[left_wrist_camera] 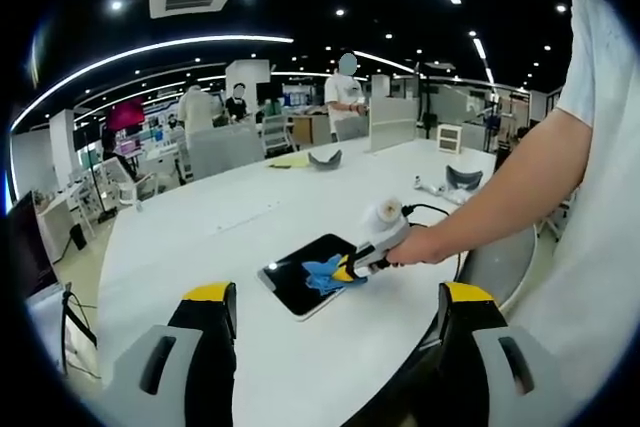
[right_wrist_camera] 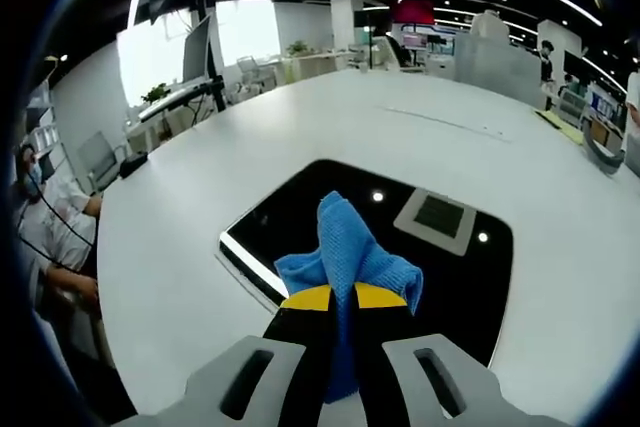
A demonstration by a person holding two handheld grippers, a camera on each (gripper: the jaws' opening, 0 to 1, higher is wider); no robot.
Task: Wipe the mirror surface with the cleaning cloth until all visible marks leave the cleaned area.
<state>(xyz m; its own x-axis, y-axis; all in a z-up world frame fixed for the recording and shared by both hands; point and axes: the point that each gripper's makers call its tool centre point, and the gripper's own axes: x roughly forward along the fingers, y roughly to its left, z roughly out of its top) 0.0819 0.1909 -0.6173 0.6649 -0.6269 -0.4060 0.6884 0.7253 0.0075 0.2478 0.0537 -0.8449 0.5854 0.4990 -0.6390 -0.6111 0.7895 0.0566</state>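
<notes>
White desk (left_wrist_camera: 200, 237) spreads under your left gripper (left_wrist_camera: 335, 312), whose yellow-tipped fingers (left_wrist_camera: 212, 299) stand wide apart with nothing between them, held off from the work. Just beyond them, toward the near edge of the desk, the mirror (left_wrist_camera: 295, 282) lies flat, dark and reflective. To its right, your right gripper (left_wrist_camera: 350, 269) comes in over the mirror with the cleaning cloth (left_wrist_camera: 322, 273) at its tip, your hand (left_wrist_camera: 420, 245) behind it.

In the right gripper view the fingers (right_wrist_camera: 310, 299) are closed tight on the blue cloth, which bunches up ahead of them over the mirror's near edge. The glass reflects ceiling lights and a vent; I cannot tell from these pictures whether any marks remain on it.

You look to be in the wiping step itself. Next, press the cloth flat to the glass and sweep it across the whole surface, keeping your grip firm and the mirror from sliding. Your free left gripper could steady its edge.
</notes>
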